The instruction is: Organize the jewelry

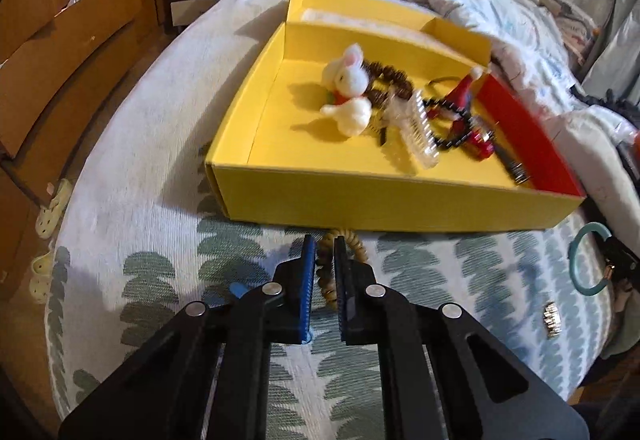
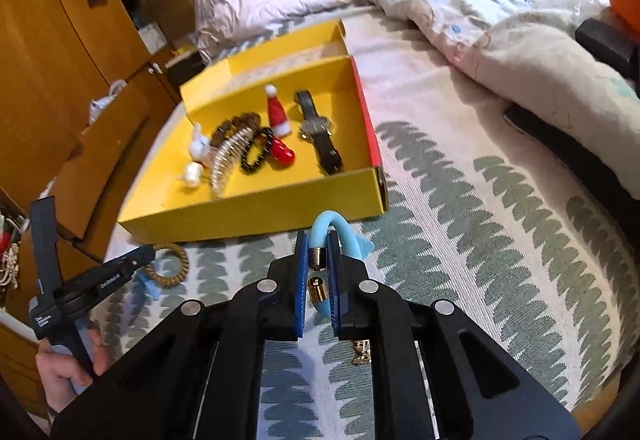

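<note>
Left tongs (image 1: 325, 246) pinching a tan coil hair tie (image 1: 334, 260), mostly hidden between pads; right tongs (image 2: 319, 246) pinching a blue bracelet (image 2: 336, 236), lower half hidden.

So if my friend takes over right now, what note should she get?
Left gripper: shut on the brown coil hair tie, just in front of the yellow box.
Right gripper: shut on the blue bracelet with gold ends.
Already in the box: bunny charm, brown bead bracelet, clear comb, black bead bracelet, Santa hat, watch.
Left to do: drop both held pieces into the box, then fetch the small silver piece lying on the bed.
</note>
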